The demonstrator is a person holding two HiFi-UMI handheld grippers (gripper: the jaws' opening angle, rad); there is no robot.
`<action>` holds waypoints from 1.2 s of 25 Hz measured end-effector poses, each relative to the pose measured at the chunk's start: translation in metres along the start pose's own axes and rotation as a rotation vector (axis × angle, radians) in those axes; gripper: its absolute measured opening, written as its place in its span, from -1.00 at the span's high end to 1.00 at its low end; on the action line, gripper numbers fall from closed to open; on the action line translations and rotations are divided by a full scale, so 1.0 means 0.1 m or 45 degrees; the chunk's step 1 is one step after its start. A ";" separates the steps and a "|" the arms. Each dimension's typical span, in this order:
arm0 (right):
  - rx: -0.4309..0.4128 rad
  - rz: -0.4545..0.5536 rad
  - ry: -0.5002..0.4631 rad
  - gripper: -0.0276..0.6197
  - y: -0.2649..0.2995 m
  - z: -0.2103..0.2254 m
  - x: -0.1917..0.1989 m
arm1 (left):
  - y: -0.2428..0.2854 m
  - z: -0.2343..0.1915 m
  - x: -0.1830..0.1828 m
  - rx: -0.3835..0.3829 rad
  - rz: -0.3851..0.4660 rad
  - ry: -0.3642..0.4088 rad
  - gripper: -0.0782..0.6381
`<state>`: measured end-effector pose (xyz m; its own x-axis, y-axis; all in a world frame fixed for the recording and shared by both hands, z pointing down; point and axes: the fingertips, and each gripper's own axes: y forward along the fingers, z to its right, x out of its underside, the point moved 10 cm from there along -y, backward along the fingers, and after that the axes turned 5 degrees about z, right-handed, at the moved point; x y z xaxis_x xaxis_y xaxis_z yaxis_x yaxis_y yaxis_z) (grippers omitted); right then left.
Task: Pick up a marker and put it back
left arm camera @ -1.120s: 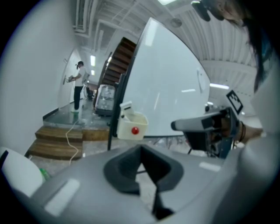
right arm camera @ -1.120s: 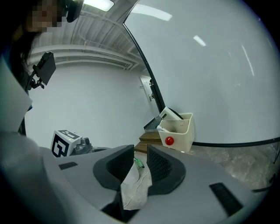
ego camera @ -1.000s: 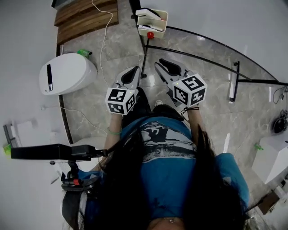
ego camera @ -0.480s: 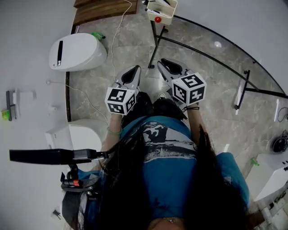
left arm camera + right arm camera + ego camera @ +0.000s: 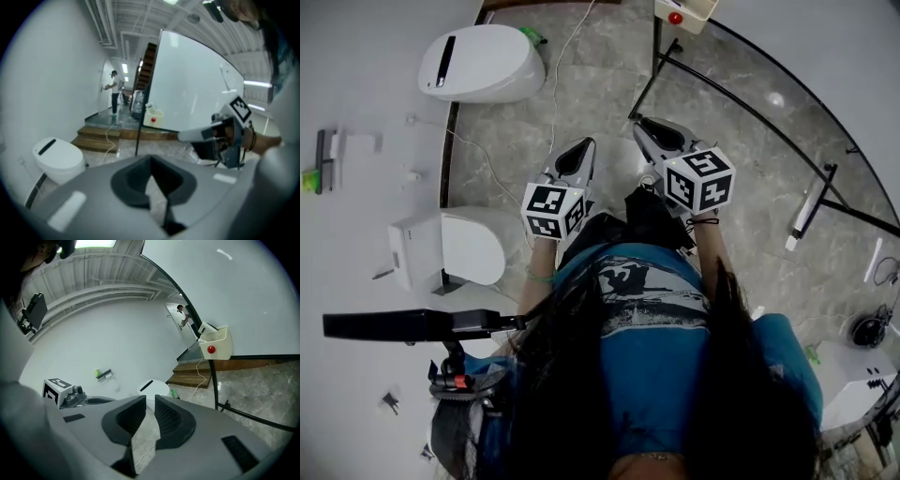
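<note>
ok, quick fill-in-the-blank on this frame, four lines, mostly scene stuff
1. The round knob on the cream tray is ___.
2. That tray is mounted at the bottom of the ___.
3. The steps behind the white toilet are made of ___.
4. The left tongs hold ___.

Missing words: red; whiteboard; wood; nothing.

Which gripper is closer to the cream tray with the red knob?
Right. The right gripper, whose empty jaws have just been closing, lies below the tray; the left gripper lies lower and farther left.
</note>
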<state>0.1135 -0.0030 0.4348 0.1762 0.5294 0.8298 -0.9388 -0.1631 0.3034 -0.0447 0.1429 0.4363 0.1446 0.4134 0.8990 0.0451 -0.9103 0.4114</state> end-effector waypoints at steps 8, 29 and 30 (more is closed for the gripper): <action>-0.065 -0.046 -0.031 0.72 0.27 -0.41 0.20 | -0.45 -0.20 0.27 -0.074 0.031 -0.067 0.78; 0.069 0.068 0.042 0.75 -0.60 -1.99 1.24 | -2.08 0.15 1.05 0.075 0.126 -0.037 0.78; 0.076 0.059 0.039 0.75 -0.65 -2.05 1.30 | -2.16 0.19 1.10 0.080 0.127 -0.045 0.78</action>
<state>0.1366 0.2475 0.4269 0.1230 0.5456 0.8290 -0.9262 -0.2369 0.2933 -0.0200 0.3840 0.4435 0.1858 0.3207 0.9288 0.0901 -0.9468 0.3089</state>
